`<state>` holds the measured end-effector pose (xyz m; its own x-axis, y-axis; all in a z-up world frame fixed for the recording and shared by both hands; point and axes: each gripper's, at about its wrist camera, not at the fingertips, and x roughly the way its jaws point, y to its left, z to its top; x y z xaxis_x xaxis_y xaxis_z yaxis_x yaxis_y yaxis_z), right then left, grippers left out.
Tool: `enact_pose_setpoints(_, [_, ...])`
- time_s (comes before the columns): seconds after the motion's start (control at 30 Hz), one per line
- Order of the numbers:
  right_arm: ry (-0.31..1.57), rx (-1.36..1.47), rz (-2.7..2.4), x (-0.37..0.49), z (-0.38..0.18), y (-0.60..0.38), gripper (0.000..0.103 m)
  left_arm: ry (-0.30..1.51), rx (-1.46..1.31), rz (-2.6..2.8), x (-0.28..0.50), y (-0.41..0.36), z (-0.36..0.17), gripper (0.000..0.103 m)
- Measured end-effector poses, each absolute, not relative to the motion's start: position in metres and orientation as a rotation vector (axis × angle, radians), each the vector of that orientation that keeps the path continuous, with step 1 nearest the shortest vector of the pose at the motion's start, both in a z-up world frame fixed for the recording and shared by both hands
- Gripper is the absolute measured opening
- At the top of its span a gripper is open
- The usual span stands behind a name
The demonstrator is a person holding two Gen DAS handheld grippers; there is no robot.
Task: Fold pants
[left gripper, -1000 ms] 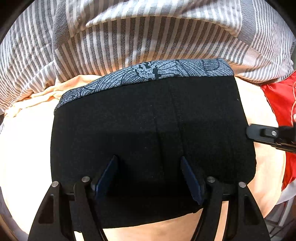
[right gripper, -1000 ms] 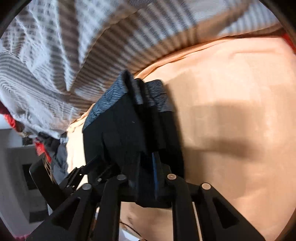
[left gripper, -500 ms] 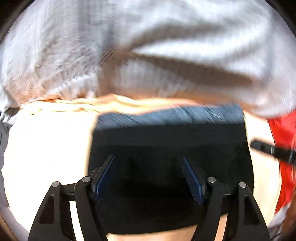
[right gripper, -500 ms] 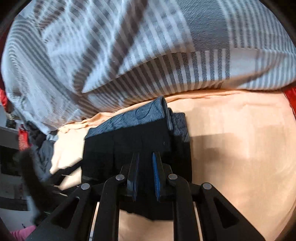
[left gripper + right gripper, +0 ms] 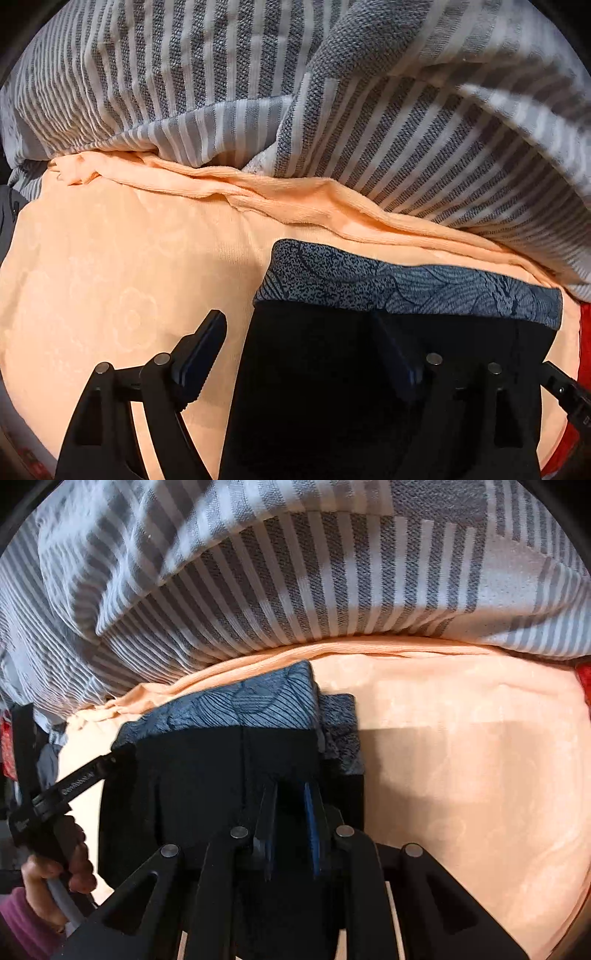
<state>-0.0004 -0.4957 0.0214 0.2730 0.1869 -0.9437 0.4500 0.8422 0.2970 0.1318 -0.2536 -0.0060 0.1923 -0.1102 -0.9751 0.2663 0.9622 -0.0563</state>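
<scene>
Since a second ago, left tool (image 5: 306,354) sliding leftward: folded pants (image 5: 388,369) now sitting right of centre in its view, patterned band (image 5: 236,701) facing striped duvet (image 5: 406,110), long axis running sideways on bed sheet (image 5: 110,277). Left tool gaping wide, straddling pants' left edge. Right tool (image 5: 290,812) pinching narrow on pants' right-hand layers.

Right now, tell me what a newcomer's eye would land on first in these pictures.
First, the folded black pants with their grey patterned waistband, lying on the peach bedsheet. Behind them bulges a grey-and-white striped duvet. The right gripper is pinched on the pants' edge, while the left gripper stands open over the fabric.
</scene>
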Motion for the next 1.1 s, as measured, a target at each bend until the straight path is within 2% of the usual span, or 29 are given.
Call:
enact_pose_setpoints(0.2, [1.319,0.652,-0.218,-0.019,0.026,-0.503,0.033,1.336,0.197,-0.303,0.115,-0.246,0.011,0.081])
enact_pose_setpoints(0.37, [1.32,0.599,-0.21,-0.036,0.04,-0.489,0.035,1.362,0.231,-0.323,0.099,-0.233,0.029,0.081])
enact_pose_setpoints(0.4, [1.315,0.606,-0.213,-0.041,0.043,-0.487,0.039,1.37,0.238,-0.325,0.096,-0.231,0.03,0.081])
enact_pose_setpoints(0.5, [1.306,0.635,-0.216,-0.055,0.051,-0.483,0.059,1.388,0.253,-0.34,0.08,-0.223,0.038,0.081])
enact_pose_setpoints(0.6, [1.304,0.662,-0.22,-0.07,0.057,-0.478,0.061,1.389,0.284,-0.352,0.067,-0.216,0.046,0.081])
enact_pose_setpoints(0.7, [1.311,0.676,-0.228,-0.08,0.06,-0.471,0.069,1.4,0.319,-0.348,0.062,-0.217,0.05,0.081])
enact_pose_setpoints(0.9, [1.33,0.734,-0.237,-0.096,0.06,-0.464,0.076,1.425,0.322,-0.351,0.05,-0.214,0.054,0.081])
enact_pose_setpoints(1.1, [1.359,0.747,-0.242,-0.103,0.058,-0.457,0.077,1.436,0.353,-0.376,0.05,-0.22,0.053,0.081])
